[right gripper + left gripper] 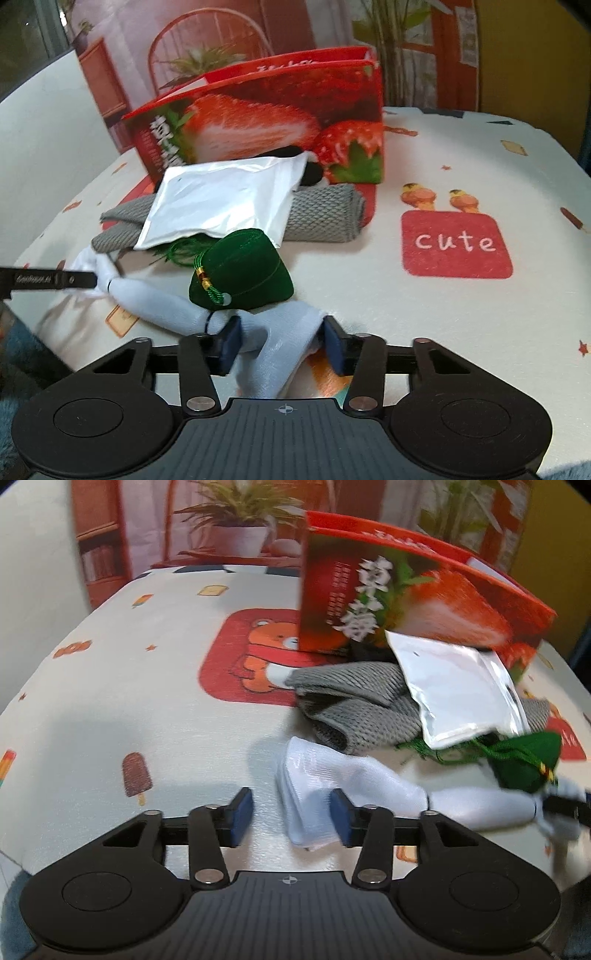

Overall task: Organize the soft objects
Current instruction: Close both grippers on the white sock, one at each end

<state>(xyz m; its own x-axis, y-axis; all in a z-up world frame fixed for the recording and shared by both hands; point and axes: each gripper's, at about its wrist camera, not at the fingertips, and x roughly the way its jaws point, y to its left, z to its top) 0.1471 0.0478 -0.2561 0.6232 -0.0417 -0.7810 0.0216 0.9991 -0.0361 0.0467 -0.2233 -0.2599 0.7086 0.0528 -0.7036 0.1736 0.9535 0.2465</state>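
At the near edge of the table (461, 177), under a cartoon-print cloth: a white sock (159, 295), pulled out long from left to right. Grasped at its right end by the right gripper (282, 343), with bunched fabric filling the gap from one blue pad to the other. Not clamped at its left end by the left gripper (291, 818): jaws apart, the folded sock end (314, 786) lying between them against the right pad, bare cloth showing beside the left pad.

Just beyond the middle of the sock, touching it: a green pouch (243, 273) with a gold-bound cord and a loose green tassel. Farther back, a grey knitted cloth (325, 214), folded flat. On top of it, tilted, a shiny white packet (221, 206), its near corner over the tassel. Behind those, at the far side, an upright red strawberry box (258, 110) with something black (314, 173) at its foot, too hidden to identify.
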